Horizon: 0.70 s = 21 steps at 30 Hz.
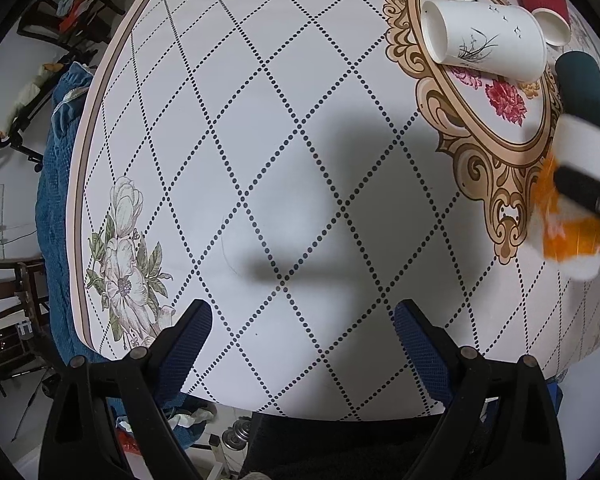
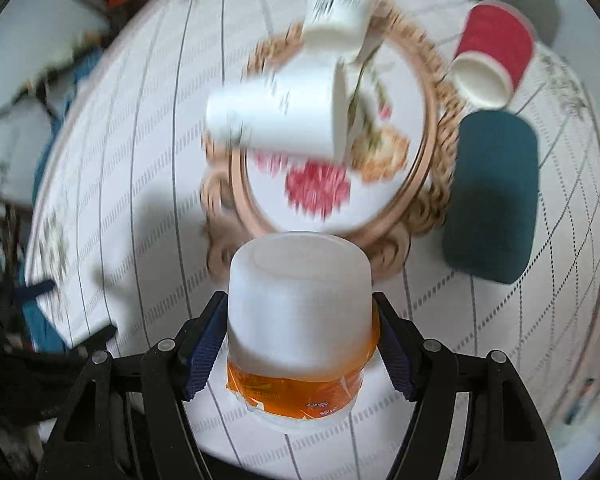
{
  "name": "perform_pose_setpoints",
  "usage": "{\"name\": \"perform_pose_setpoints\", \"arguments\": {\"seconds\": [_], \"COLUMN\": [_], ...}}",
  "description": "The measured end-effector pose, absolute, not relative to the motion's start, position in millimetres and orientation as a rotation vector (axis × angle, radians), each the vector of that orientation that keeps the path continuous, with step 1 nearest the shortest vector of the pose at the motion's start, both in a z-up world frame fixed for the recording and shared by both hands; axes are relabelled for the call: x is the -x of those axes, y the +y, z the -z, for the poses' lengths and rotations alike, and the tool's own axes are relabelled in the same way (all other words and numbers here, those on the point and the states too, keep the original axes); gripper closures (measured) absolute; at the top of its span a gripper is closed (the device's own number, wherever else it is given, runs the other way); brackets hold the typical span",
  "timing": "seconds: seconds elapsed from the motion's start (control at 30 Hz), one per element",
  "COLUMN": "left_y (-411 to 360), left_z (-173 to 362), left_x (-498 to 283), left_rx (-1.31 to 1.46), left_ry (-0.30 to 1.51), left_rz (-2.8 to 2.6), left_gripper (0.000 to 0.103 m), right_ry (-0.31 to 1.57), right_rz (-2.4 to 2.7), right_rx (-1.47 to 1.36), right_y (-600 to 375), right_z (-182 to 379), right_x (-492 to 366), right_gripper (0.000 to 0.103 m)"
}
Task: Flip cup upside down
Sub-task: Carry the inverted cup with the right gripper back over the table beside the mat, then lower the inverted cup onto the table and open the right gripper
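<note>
Two fingers of the right gripper [image 2: 300, 340] clamp an orange-banded cup [image 2: 298, 320] above the bench [image 2: 120, 200]; the left gripper [image 1: 302, 340] hangs wide, empty.

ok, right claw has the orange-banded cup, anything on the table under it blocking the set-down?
Nothing visible. The right claw is shut on the orange-banded cup, base pointing away from the camera. The table just beyond it looks bare; the white cups, red cup and teal cup lie farther off.
</note>
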State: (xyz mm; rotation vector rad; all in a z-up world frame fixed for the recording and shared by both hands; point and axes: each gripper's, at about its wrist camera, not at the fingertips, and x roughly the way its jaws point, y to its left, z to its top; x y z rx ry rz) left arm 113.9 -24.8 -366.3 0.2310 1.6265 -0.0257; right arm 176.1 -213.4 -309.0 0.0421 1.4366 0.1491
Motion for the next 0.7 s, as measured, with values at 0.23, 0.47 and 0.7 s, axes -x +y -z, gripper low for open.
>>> {"name": "perform_pose_setpoints", "arguments": {"seconds": [0.23,0.47,0.7], "left_y": [-29.2,-33.1,-37.9], "left_z": [370.5,367.9,352.9], "left_x": [-114.6,-109.8,-105.6], "left_rx": [-0.271,-0.283,-0.292], "left_ry": [1.631,1.614,1.561], "left_rz": [0.031,0.049,0.072], "left_gripper": [0.010,0.010,0.010], "right_ry": [1.163,1.106,1.156], "right_rz": [-0.087,-0.086,-0.049], "right_rx": [-0.050,0.014,0.000], "right_y": [-214.5,-198.1,-196.8], "right_z": [322.5,335.7,339.3], "right_x": [-152.9,-129.7,-124.1], "right_gripper": [0.031,0.030,0.028]}}
